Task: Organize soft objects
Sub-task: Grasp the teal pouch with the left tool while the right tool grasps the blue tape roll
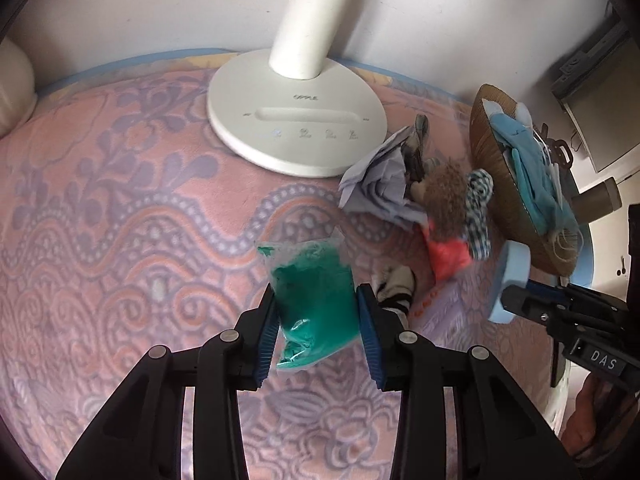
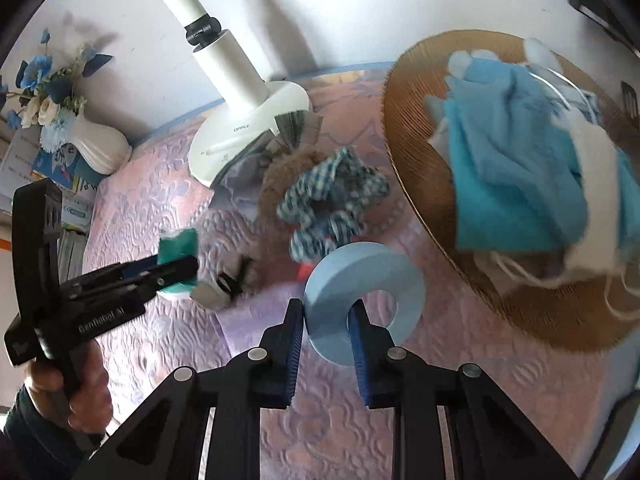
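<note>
My left gripper (image 1: 317, 320) is shut on a clear bag of green stuff (image 1: 312, 300), held above the pink patterned cloth (image 1: 120, 240). It also shows in the right wrist view (image 2: 176, 268). My right gripper (image 2: 326, 322) is shut on a light blue foam ring (image 2: 364, 300), also seen in the left wrist view (image 1: 512, 280). A brown woven basket (image 2: 416, 152) at the right holds blue cloths (image 2: 516, 168) and white cords. A pile of soft things lies between: a checked scrunchie (image 2: 336, 196), a brown furry toy (image 1: 444, 200), a grey cloth (image 1: 380, 184), a striped sock (image 1: 396, 288).
A white lamp base (image 1: 296, 128) with a tilted pole stands at the back against the wall. A white vase with blue flowers (image 2: 60, 104) stands at the far left, with books behind it. The table edge runs along the right.
</note>
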`<action>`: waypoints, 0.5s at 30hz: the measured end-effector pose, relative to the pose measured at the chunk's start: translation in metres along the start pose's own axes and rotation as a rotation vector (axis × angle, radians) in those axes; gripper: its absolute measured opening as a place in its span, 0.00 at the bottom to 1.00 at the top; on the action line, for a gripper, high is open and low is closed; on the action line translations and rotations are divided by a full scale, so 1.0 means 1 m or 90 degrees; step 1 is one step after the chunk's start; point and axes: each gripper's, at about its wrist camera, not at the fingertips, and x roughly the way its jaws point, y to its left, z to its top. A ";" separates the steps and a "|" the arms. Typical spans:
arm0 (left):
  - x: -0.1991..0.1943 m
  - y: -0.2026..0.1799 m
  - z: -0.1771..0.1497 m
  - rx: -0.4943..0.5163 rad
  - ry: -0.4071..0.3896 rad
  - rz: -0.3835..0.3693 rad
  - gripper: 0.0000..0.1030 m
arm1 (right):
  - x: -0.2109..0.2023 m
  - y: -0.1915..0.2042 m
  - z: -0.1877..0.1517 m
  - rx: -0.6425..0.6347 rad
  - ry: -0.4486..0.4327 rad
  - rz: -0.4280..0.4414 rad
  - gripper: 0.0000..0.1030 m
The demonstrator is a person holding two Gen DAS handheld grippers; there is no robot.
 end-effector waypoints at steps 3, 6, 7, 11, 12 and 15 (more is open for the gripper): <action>-0.008 0.002 -0.011 0.009 0.005 -0.003 0.33 | -0.007 0.001 -0.016 -0.018 0.018 -0.035 0.22; -0.013 0.002 -0.022 0.013 0.010 -0.009 0.33 | -0.008 0.005 -0.034 -0.061 0.039 -0.105 0.22; -0.010 0.005 -0.024 0.013 0.011 -0.009 0.33 | -0.007 0.006 -0.039 -0.069 0.044 -0.116 0.22; -0.008 0.011 -0.036 0.011 0.022 0.001 0.34 | 0.000 0.003 -0.053 -0.065 0.069 -0.127 0.22; -0.007 0.012 -0.038 0.011 0.025 0.004 0.34 | 0.002 0.001 -0.054 -0.057 0.072 -0.123 0.22; -0.008 0.014 -0.044 0.014 0.030 0.012 0.34 | 0.003 -0.004 -0.056 -0.039 0.073 -0.110 0.23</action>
